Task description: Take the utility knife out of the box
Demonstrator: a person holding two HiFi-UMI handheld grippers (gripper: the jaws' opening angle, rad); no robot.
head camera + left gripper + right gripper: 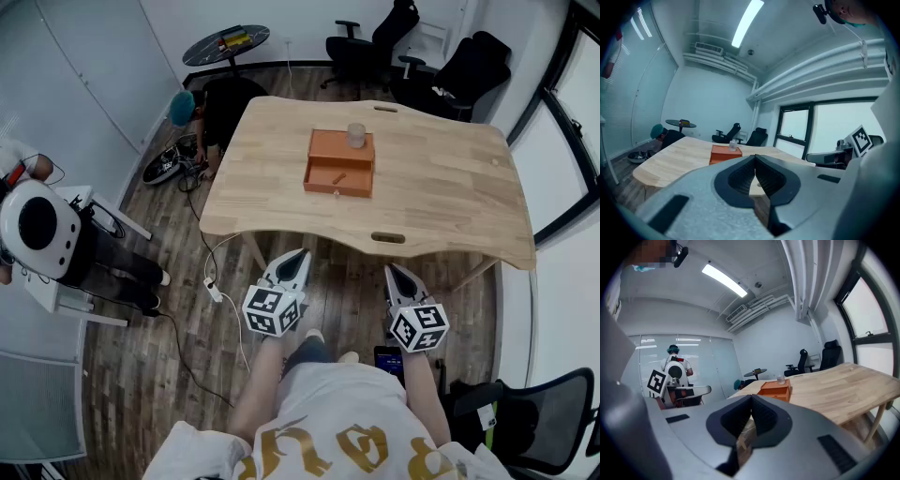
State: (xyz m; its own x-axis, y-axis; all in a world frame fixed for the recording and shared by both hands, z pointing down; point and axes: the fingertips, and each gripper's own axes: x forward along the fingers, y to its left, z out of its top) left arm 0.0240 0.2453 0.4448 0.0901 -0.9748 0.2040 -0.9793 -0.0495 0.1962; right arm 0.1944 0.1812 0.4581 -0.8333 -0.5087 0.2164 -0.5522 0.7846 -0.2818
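Note:
An orange box (339,164) sits mid-table with its front drawer pulled open; a small orange utility knife (338,177) lies in the drawer. The box also shows in the left gripper view (725,153) and the right gripper view (776,389). A clear cup (356,135) stands on the box's top. My left gripper (298,259) and right gripper (394,272) hang side by side before the table's near edge, well short of the box. Both are shut with nothing between the jaws (755,161) (751,401).
The wooden table (441,178) has handle slots at its near and far edges. Black office chairs (441,56) stand beyond it. A person (211,103) crouches at the table's far left by cables; another person (56,234) stands at left. A small round table (225,42) is far back.

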